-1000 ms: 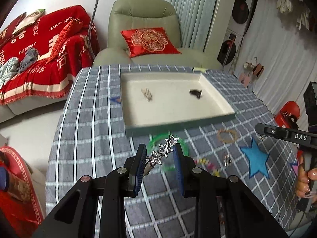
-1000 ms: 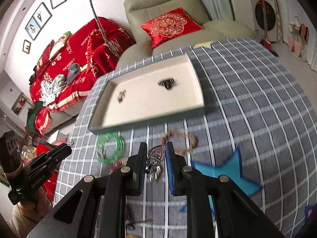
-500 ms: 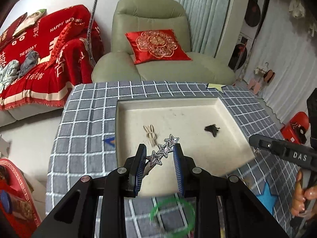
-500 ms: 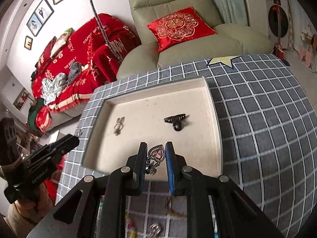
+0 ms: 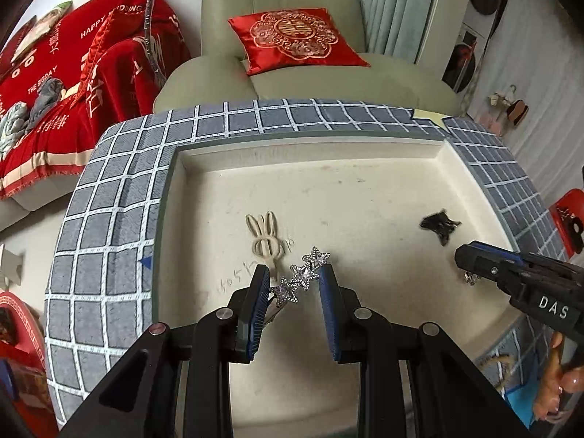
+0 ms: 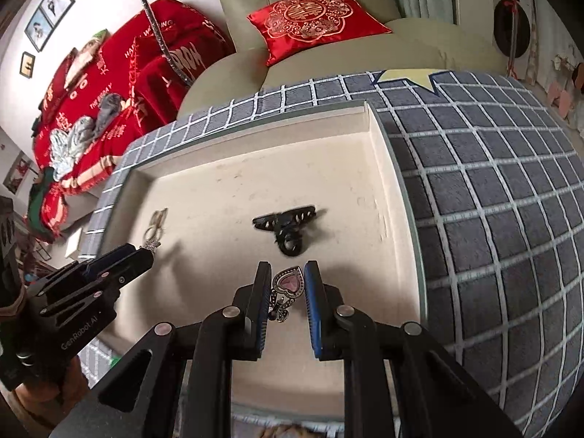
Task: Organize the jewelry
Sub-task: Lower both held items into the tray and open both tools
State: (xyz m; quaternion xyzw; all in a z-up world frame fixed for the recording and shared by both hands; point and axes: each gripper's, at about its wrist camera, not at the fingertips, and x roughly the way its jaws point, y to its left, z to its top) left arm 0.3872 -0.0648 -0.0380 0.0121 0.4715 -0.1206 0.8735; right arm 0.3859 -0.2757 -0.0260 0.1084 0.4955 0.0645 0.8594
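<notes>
Cream-lined tray [image 5: 463,168] sits under both loads, the left gripper [image 5: 294,286] clamped on the star hair clip [image 5: 301,277] and the right gripper [image 6: 288,288] on the heart pendant [image 6: 288,284] mid-tray, so a high release could bounce either onto the rabbit clip [image 5: 264,239] or the black claw clip [image 6: 288,228].

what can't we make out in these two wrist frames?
- Star hair clip, left wrist view: its lower end hidden behind the left gripper's fingers.
- Heart pendant, right wrist view: the dangling part is too small to identify.
- Tray near edge: covered by gripper bodies in both views.
- Writing on tray floor: illegible.
</notes>
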